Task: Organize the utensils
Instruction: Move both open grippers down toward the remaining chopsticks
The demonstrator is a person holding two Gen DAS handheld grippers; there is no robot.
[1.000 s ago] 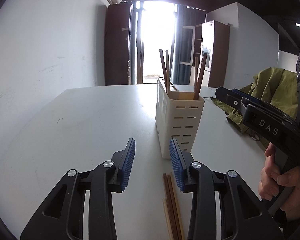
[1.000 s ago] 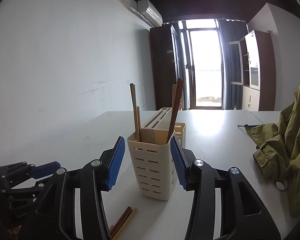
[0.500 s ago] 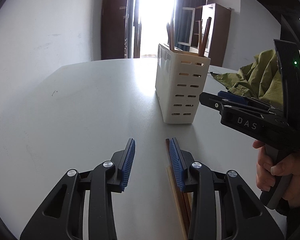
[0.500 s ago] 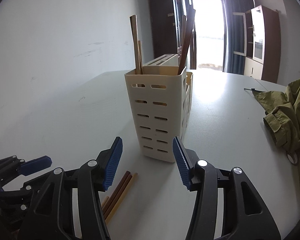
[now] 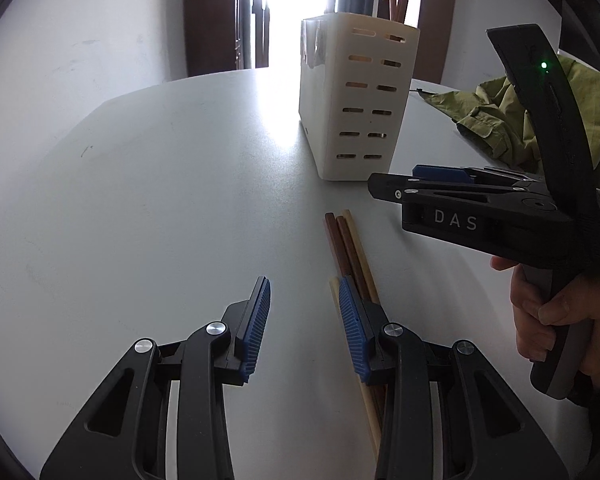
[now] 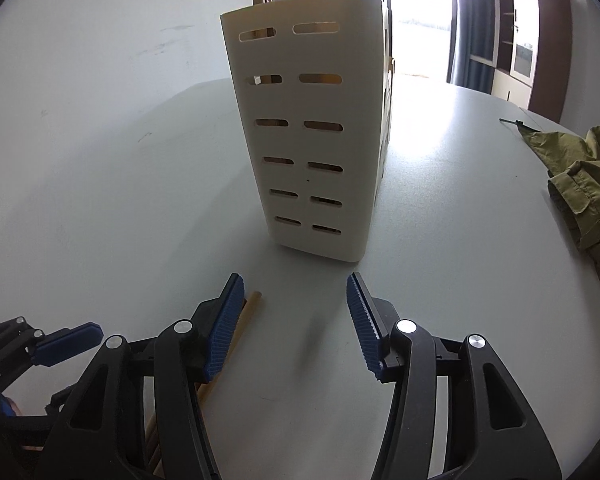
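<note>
White bench (image 5: 160, 200) by a bright doorway, cream slotted holder (image 6: 308, 132) standing upright with chopsticks inside, loose chopsticks (image 5: 350, 248) lying flat just before it, left gripper (image 5: 303, 312) jaws apart and empty beside them, right gripper (image 6: 294, 312) jaws just opening, empty, green jacket (image 6: 584, 184) at right.

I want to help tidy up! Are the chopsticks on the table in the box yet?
Not yet. The loose chopsticks lie flat on the table, in front of the upright holder.
</note>
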